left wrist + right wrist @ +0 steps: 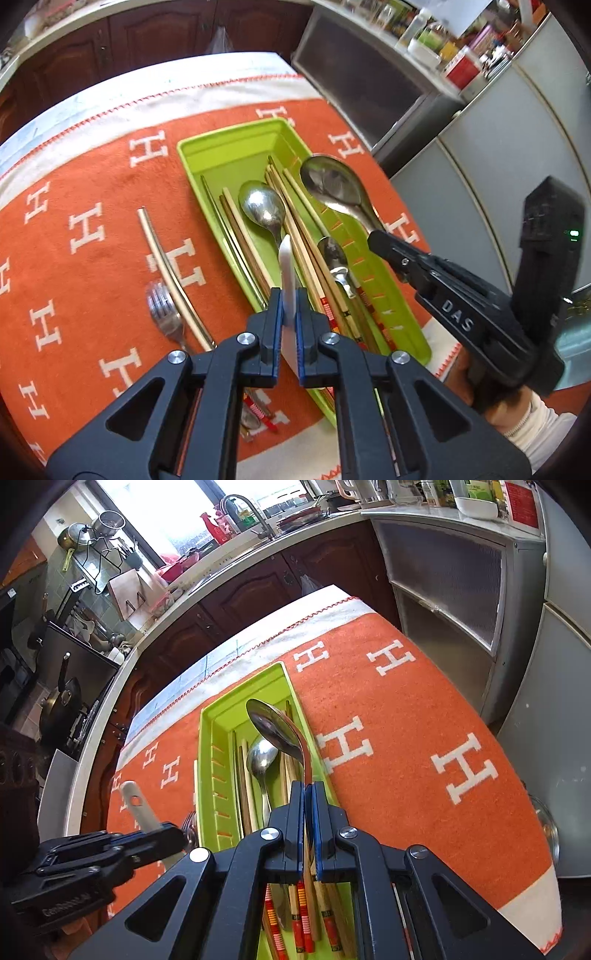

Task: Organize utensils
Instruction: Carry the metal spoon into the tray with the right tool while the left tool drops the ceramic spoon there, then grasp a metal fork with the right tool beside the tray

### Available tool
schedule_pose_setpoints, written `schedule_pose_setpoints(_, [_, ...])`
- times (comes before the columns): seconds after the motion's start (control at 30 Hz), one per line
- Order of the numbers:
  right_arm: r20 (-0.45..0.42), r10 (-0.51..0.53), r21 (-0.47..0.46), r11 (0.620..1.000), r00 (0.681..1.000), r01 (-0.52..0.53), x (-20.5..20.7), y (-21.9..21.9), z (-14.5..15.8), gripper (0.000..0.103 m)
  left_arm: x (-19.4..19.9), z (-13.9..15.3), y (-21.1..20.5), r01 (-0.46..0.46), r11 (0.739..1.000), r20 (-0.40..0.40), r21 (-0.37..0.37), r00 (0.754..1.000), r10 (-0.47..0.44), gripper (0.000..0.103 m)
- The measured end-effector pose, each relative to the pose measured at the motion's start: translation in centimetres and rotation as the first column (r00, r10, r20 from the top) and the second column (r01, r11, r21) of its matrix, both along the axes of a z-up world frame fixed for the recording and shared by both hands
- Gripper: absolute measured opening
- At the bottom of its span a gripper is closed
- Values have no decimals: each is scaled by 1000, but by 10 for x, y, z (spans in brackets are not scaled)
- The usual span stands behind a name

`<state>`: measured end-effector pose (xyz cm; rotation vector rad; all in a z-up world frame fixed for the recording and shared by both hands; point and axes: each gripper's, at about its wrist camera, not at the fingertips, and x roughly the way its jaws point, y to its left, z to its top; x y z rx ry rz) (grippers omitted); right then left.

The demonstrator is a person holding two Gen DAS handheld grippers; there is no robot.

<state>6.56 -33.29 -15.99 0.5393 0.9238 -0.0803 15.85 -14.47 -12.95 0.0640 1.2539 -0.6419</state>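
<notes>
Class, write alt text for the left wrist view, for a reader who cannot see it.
The left gripper pinches a white utensil above a green tray of chopsticks and spoons on an orange cloth. The right gripper holds a large spoon over the tray; a fork lies left.

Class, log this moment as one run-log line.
left gripper: shut on white utensil handle | right gripper: shut on large metal spoon over green tray | fork: on cloth
</notes>
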Motion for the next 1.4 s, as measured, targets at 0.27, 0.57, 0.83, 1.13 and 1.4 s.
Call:
schedule_pose_setpoints(0.27, [-12, 2, -47, 999, 1000, -3, 28, 23, -10, 4, 15, -18, -5, -36, 999, -8, 27, 999, 37, 4])
schedule_pose_setpoints(0.57, [-38, 95, -113, 989, 995, -98, 35, 42, -18, 12, 9, 5, 17, -90, 996, 64, 4, 994, 90, 26])
schedule_pose_setpoints(0.83, [-40, 129, -113, 985, 991, -133, 21, 46, -14, 17, -5, 20, 44, -132, 991, 85, 12, 988, 131, 27])
schedule_pose_setpoints(1.13, [-54, 178, -91, 979, 983, -182, -2, 59, -9, 17, -24, 18, 76, -188, 981, 91, 36, 979, 185, 27])
schedule_pose_setpoints(1.4, [-40, 227, -89, 969, 973, -230, -15, 74, -1, 17, -43, 14, 104, -236, 971, 96, 42, 968, 231, 27])
